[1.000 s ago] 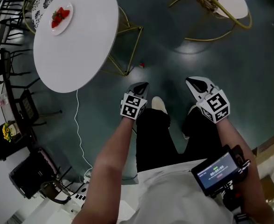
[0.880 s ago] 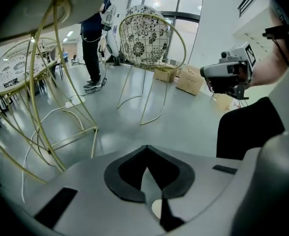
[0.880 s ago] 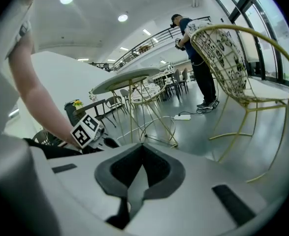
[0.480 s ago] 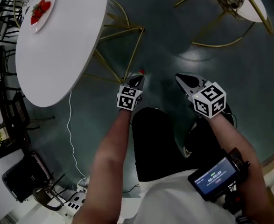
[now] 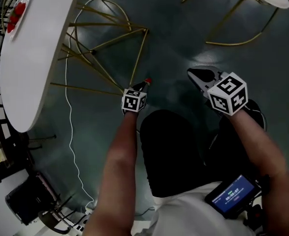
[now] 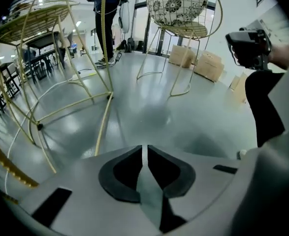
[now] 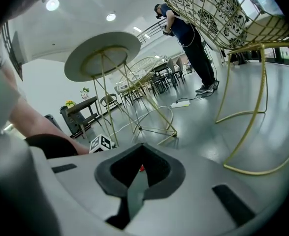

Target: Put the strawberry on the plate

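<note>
Both grippers are sitting with jaws pressed together, holding nothing. The strawberry (image 5: 148, 81) is lying on the floor (image 5: 183, 33) just past the tip of the left gripper (image 5: 144, 84), while the right gripper (image 5: 193, 74) is hanging well off to its right, so left's looking nearer; the plate (image 5: 22, 18) is sitting up on the table (image 5: 41, 58), far left

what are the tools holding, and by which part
Nothing held: left tool and right tool are both shut empty; the strawberry lies on the floor.

Strawberry (image 5: 148, 81) on the floor (image 5: 183, 43) beside the table legs (image 5: 102, 58), just ahead of the left gripper (image 5: 140, 86); right gripper (image 5: 198, 76) to its right; plate (image 5: 16, 16) on the table (image 5: 36, 68) at far left
</note>
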The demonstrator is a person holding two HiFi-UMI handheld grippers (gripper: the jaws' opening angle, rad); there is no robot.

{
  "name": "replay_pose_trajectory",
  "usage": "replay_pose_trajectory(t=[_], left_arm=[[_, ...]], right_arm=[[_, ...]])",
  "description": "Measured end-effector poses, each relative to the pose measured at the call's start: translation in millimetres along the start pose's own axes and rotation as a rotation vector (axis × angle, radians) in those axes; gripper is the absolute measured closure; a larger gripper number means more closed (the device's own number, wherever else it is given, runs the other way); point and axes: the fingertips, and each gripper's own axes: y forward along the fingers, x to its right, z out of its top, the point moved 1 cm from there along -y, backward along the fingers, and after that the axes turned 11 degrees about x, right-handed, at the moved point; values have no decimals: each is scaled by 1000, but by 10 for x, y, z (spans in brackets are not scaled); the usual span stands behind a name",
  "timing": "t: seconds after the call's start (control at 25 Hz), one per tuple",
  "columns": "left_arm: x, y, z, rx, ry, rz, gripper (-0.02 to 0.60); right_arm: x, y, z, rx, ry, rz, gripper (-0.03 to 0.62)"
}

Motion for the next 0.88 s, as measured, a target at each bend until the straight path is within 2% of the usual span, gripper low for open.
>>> replay_pose_trajectory(t=[0.08,0.24,0.48,0.6,0.76,0.88], left_arm=[[-34,61,-73,-23,21,-6,520],[-66,172,-185,-40,30,-12,500],[-92,488,-316,-87,85,-36,440],[-148,607,-517,-145,101,-27,403],[-192,733,-658,-202,133,5,400],[-97,649,-661,-205,164,2,419]], right_arm=[[-5,-8,11,2,-3,1,589],[3,-51,-33,-31,-42,-1,589],[194,-230,-26,-18,-11,-72,589],[224,-283,-87,-20,-8,-84,589],[396,-412,-145,-19,-6,-127,589],[417,-519,-120,3,8,-153,589]])
